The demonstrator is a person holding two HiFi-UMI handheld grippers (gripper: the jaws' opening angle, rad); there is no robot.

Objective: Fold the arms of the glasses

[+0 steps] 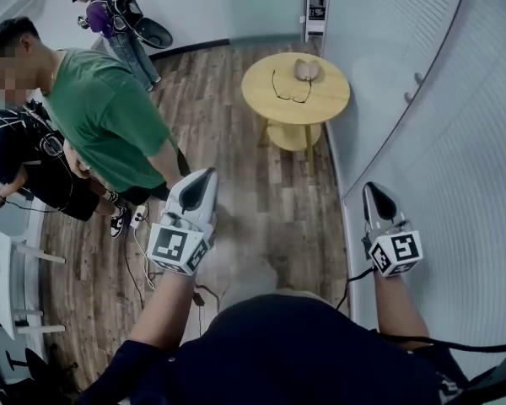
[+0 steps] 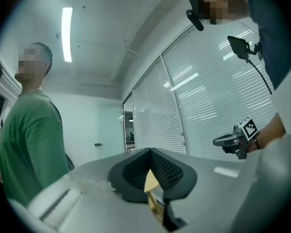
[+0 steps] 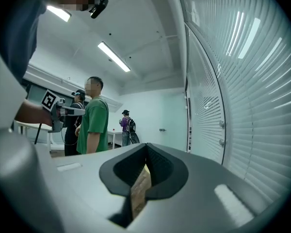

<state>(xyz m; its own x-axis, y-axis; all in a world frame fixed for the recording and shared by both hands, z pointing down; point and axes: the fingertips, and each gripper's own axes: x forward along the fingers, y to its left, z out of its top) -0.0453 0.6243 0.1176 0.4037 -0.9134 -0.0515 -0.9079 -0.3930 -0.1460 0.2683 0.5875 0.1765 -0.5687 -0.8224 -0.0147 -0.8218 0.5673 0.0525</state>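
Two grippers sit closest in the head view, one in each of the person's hands, held level over the wooden floor (image 1: 278, 201). The left gripper (image 1: 206, 175) has its jaws pressed together with nothing between them, and the right gripper (image 1: 374, 189) is likewise clenched and empty. Each carries one cube with square markers.

One pair of glasses (image 1: 293, 99) lies well ahead of both grippers, on the top of a single round yellow table (image 1: 257, 99). The frame is dark and thin, and its two arms appear to stand open. Just beyond the glasses, on the same tabletop, rests one beige rounded object (image 1: 305, 69); what it is cannot be told. The table has a lower shelf (image 1: 291, 135) under its top.

To the right of the table runs a glass wall with white blinds (image 1: 438, 125).

Three other people stand to the left: one in a green shirt (image 1: 110, 116) nearest, one in black clothes (image 1: 25, 163) beside them at the frame's edge, and one in a purple top (image 1: 101, 15) far back by the wall. A white bench (image 1: 4, 272) stands at the far left.
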